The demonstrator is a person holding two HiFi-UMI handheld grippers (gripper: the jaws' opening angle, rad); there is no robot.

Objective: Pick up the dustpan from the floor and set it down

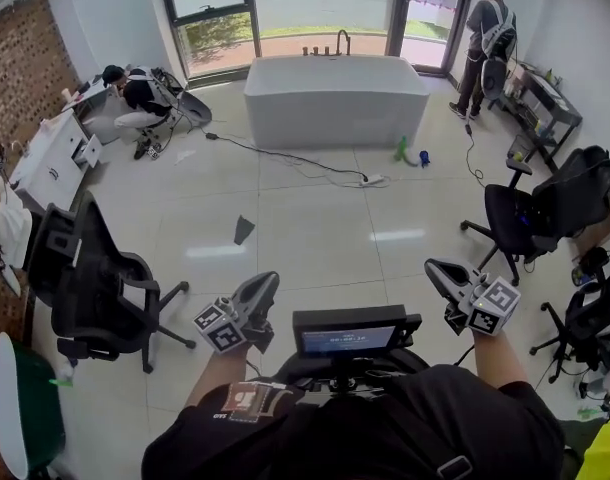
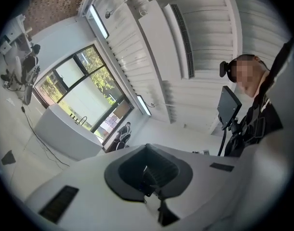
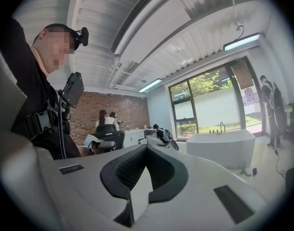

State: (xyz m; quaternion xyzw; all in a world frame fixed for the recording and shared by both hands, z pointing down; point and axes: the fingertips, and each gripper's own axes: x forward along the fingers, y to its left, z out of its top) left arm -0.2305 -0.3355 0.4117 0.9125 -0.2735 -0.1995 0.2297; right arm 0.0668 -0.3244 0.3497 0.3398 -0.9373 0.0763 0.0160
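Step in hand: approach, nothing picked up yet.

- The dustpan (image 1: 243,230), as we read it, is the small dark flat shape on the pale tiled floor (image 1: 315,238), left of centre in the head view. It lies well apart from both tools. The same dark patch shows at the far left edge of the left gripper view (image 2: 8,158). It is too small for us to tell which end is the handle.
- Left gripper (image 1: 263,284): jaws pressed together, nothing between them. Its own view (image 2: 147,148) shows the tips meeting and looks up towards the windows and ceiling, not the floor.
- Right gripper (image 1: 437,268): tips likewise meet and it is empty. Its own view (image 3: 146,147) looks level across the room at the bathtub (image 3: 224,146).
- Both are held up at the lower centre of the head view, either side of the chest screen (image 1: 350,340).

Notes for doing it well:
1. We should walk closer first, as the pan sits out of reach above the grippers in the frame.
2. We should tip the chosen tool down and spread its jaws before it nears the floor. The left one looks the nearer.
3. The pan lies flat, so we should come in low and take the handle or a raised edge, not the flat face.
4. We should keep clear of the office chair (image 1: 100,288) at left and the floor cable (image 1: 285,156) beyond.
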